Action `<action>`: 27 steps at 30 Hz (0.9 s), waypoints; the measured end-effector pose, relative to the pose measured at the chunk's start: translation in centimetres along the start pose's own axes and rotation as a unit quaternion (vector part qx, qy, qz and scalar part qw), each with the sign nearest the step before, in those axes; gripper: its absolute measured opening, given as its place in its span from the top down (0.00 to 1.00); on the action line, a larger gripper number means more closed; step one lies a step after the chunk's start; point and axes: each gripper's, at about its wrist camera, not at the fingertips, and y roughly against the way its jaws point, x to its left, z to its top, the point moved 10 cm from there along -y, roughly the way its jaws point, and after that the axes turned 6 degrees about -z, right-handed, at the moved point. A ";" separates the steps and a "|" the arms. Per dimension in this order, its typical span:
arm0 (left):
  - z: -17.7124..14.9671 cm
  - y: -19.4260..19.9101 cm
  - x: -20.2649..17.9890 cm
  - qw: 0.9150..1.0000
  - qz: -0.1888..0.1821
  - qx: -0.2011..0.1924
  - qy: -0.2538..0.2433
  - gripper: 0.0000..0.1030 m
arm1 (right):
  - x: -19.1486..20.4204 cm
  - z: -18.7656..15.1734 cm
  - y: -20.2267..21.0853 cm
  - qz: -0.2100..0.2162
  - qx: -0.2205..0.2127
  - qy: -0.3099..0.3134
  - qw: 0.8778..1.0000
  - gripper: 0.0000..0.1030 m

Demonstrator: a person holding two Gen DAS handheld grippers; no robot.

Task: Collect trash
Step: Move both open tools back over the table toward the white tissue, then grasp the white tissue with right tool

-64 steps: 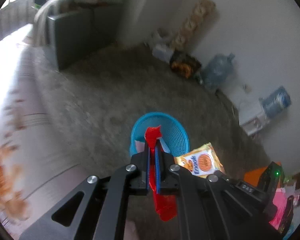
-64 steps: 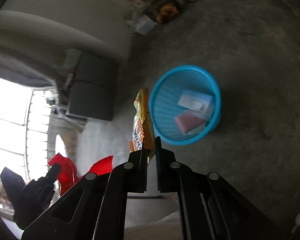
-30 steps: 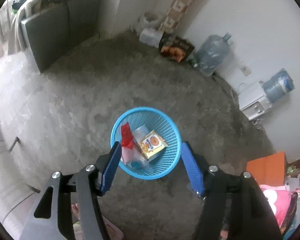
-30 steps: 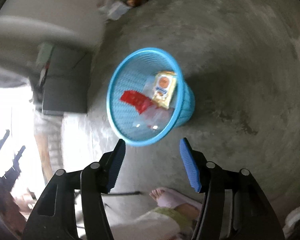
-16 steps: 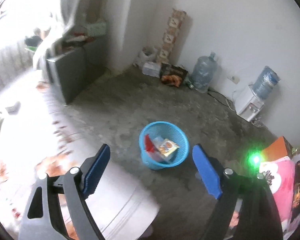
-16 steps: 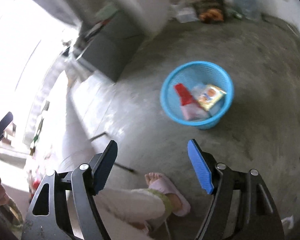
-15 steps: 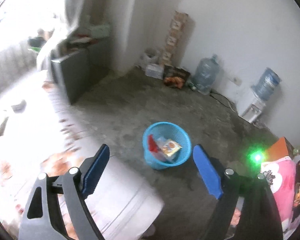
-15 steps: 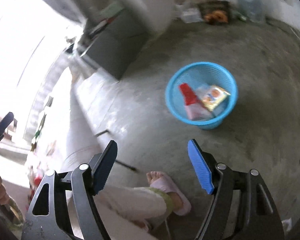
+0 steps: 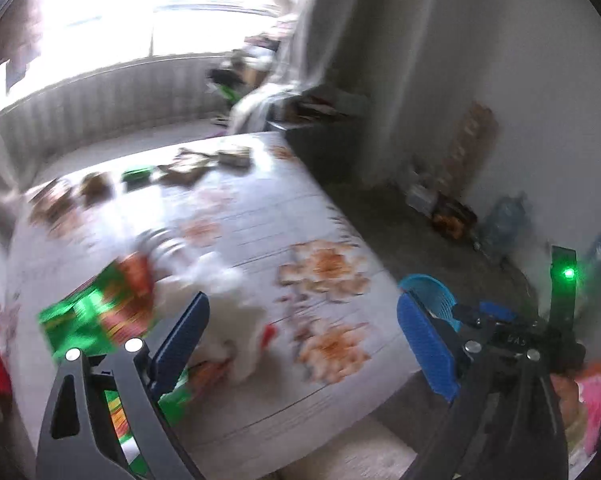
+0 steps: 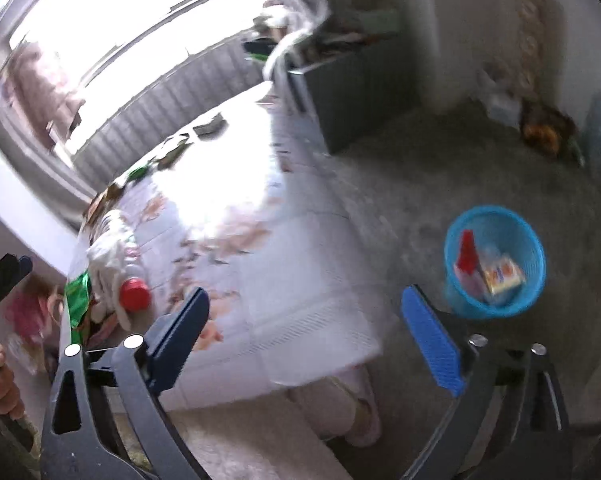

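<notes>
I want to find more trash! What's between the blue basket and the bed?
In the right wrist view, only bare grey floor lies between the basket and the bed.

- Left gripper (image 9: 300, 328) up over the bed (image 9: 260, 216), jaws opening, nothing between the blue pads (image 9: 426, 342)
- Floral sheet blurred under it, white crumpled stuff (image 9: 228, 312) just past the left-hand pad
- Green and red wrapper (image 9: 96, 312) lying beside that on the sheet, more small wrappers (image 9: 188, 168) at the far end near the window
- Blue basket (image 9: 432, 292) on the grey floor off the bed's corner, partly behind the right-hand pad
- Right gripper (image 9: 500, 328) at the right edge, green light (image 9: 568, 273) glowing
- Water bottle (image 9: 504, 220) by the far wall
</notes>
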 end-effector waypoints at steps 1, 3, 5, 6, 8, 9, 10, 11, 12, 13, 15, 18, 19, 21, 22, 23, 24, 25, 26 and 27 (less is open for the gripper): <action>-0.4 1.1 1.4 1.000 0.017 -0.009 0.015 0.09 | 1.2 0.3 -0.1 0.000 -0.004 0.020 1.000 0.08; -1.0 2.8 3.6 0.998 0.040 -0.025 0.037 0.08 | 3.3 0.7 -0.5 -0.004 -0.006 0.051 0.999 0.08; -1.8 4.3 5.2 0.996 0.063 -0.034 0.059 0.07 | 5.1 0.9 -0.6 0.000 -0.007 0.071 0.997 0.08; -2.1 4.8 5.8 0.995 0.068 -0.037 0.065 0.07 | 6.2 1.0 -0.7 0.014 -0.007 0.079 0.997 0.08; -3.0 5.7 7.2 0.992 0.082 -0.043 0.083 0.06 | 8.4 0.9 -0.6 0.049 0.000 0.091 0.995 0.08; -3.4 6.0 7.8 0.991 0.087 -0.044 0.091 0.06 | 9.8 0.7 -0.6 0.077 0.009 0.096 0.992 0.08; -3.9 6.3 8.5 0.990 0.091 -0.044 0.101 0.06 | 10.7 0.7 -0.7 0.093 0.014 0.097 0.991 0.08; -4.2 6.3 8.9 0.989 0.092 -0.044 0.107 0.06 | 11.6 0.6 -0.8 0.109 0.022 0.097 0.989 0.08; -4.6 6.4 9.3 0.988 0.092 -0.044 0.114 0.06 | 12.4 0.6 -0.7 0.117 0.028 0.096 0.988 0.08; -5.0 6.3 9.7 0.987 0.091 -0.043 0.123 0.06 | 13.4 0.5 -0.9 0.129 0.039 0.095 0.986 0.08; -5.4 5.9 10.2 0.987 0.086 -0.039 0.133 0.06 | 15.1 0.4 -1.3 0.149 0.056 0.090 0.983 0.08; -5.6 5.2 10.5 0.987 0.074 -0.037 0.140 0.06 | 17.1 0.4 -1.3 0.175 0.073 0.081 0.979 0.10; -5.5 5.0 10.5 0.987 0.069 -0.040 0.139 0.06 | 17.5 0.4 -1.4 0.182 0.078 0.077 0.977 0.11; -5.2 4.6 10.3 0.988 0.059 -0.047 0.134 0.06 | 18.3 0.5 -1.7 0.189 0.085 0.070 0.976 0.14; -5.0 4.4 10.1 0.989 0.051 -0.051 0.130 0.06 | 18.5 0.7 -1.9 0.188 0.088 0.068 0.976 0.16; -4.7 4.2 9.9 0.990 0.041 -0.056 0.122 0.06 | 18.7 0.8 -2.0 0.186 0.090 0.068 0.976 0.19; -4.5 3.9 9.7 0.991 0.036 -0.059 0.116 0.06 | 19.1 1.0 -2.3 0.186 0.094 0.068 0.976 0.19; -4.4 3.5 9.6 0.992 0.032 -0.059 0.109 0.06 | 19.6 1.2 -2.5 0.187 0.097 0.068 0.975 0.22; -4.3 3.3 9.4 0.992 0.029 -0.058 0.105 0.06 | 19.7 1.3 -2.7 0.188 0.099 0.068 0.975 0.23; -4.3 3.0 9.4 0.993 0.025 -0.056 0.100 0.06 | 20.2 1.4 -3.0 0.187 0.101 0.072 0.975 0.24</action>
